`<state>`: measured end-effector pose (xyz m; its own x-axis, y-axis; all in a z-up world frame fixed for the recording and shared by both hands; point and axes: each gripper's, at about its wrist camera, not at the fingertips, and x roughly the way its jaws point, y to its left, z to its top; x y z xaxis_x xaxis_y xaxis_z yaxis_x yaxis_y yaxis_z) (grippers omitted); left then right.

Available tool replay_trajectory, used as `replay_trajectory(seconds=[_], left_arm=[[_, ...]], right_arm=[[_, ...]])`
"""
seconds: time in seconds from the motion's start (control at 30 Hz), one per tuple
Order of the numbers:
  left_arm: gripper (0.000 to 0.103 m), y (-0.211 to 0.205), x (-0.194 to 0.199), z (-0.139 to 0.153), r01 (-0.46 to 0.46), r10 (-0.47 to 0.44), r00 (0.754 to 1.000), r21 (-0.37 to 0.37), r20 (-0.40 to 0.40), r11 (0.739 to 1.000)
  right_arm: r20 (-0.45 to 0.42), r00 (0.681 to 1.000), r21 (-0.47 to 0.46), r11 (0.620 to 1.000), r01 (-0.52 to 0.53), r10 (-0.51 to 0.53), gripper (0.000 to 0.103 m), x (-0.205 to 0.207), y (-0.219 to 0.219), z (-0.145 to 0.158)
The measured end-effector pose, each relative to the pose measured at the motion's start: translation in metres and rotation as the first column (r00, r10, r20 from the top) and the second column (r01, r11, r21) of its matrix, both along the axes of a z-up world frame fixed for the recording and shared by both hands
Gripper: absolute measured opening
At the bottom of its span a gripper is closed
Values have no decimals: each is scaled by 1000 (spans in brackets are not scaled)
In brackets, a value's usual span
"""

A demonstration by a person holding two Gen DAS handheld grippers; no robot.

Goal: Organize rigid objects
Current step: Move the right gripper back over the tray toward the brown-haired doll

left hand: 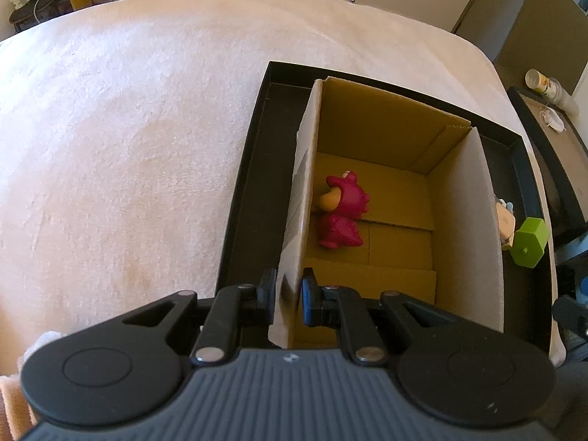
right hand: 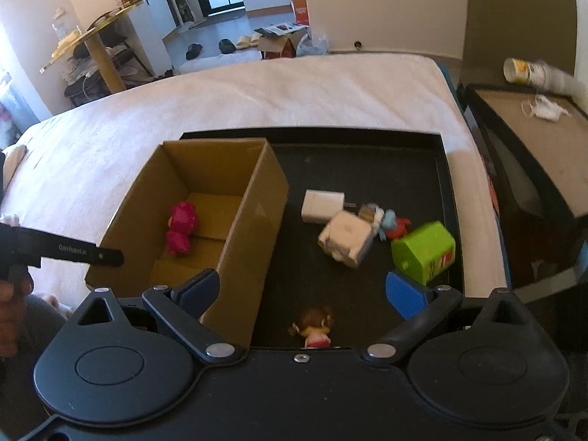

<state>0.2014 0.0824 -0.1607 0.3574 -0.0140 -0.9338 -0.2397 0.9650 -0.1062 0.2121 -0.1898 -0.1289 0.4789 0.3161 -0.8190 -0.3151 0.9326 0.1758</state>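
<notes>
One cardboard box (right hand: 205,213) sits at the left of the black tray (right hand: 446,183), which lies on the pale bed cover (left hand: 128,128). Left gripper (left hand: 288,294) is clamped on the box's left wall, likely to steady the box while things go in. One pink figure (right hand: 180,228) lies inside, against that wall, so one item counts as sorted.

Right gripper (right hand: 301,286) hovers over the tray floor with jaws wide apart and nothing between the pads; one small brown-haired doll (right hand: 314,325) lies just below it, probably the next pick.

Further right, loose on the tray: two white blocks, one charger-like block (right hand: 321,205) and one larger white cube (right hand: 347,239), touching or nearly so. Behind the cube is a small figure cluster (right hand: 386,220), blue and red; blurred, maybe two figures, cannot tell. One green box (right hand: 424,251) stands at the right edge, just beside the cluster.

Roughly five or six items left on the tray, one in the box.
</notes>
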Motion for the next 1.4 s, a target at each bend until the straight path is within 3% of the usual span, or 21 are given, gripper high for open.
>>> replay_trajectory(seconds=[0.43,0.93,1.4], left_arm=[[12,-3,0,1,0,0,1000,18,-2,1000],[12,0,1,-1,-14,14,1000,1,-6,1000],[12,1,2,-3,-11,11,1000,-6,-3,1000]], right_arm=[[-56,997,0,999,50,-50,93,-13,-21,-33],[-125,992,-40,999,-9,4,82,0,2,-62],[-174,984,-85,996,19,-34,74,17,18,-80]])
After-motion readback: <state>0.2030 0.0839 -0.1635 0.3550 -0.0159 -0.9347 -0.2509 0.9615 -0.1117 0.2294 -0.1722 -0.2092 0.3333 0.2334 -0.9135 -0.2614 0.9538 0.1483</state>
